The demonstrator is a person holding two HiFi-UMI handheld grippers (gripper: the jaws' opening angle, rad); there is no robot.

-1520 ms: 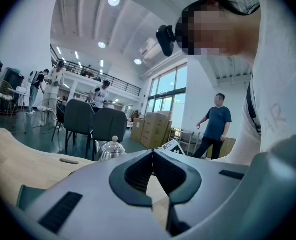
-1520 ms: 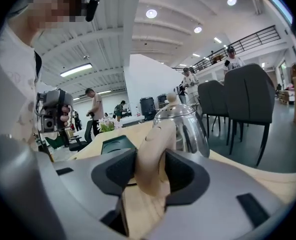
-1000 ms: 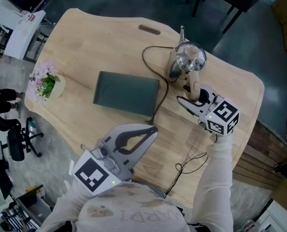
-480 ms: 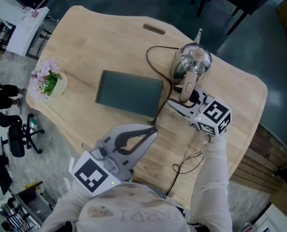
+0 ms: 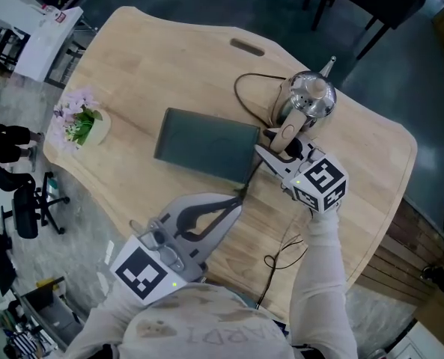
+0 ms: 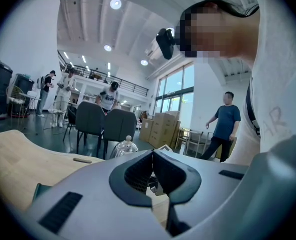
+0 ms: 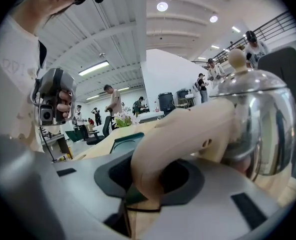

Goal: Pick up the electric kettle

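The right tongs (image 5: 278, 146), jaws just closing, grip the shiny round steel kettle's (image 5: 312, 98) cream handle (image 5: 285, 134). A flat grey mat (image 5: 207, 144) lies at nine o'clock. The left tongs (image 5: 236, 201) are pinched shut.

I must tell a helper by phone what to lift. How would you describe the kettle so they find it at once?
On the wooden table, look just right of the dark mat in the middle. There stands the kettle, the only shiny metal thing, with a cream handle.

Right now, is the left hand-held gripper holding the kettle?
No, the left hand-held gripper is closed on nothing, and the kettle stands well apart from it, farther across the table.
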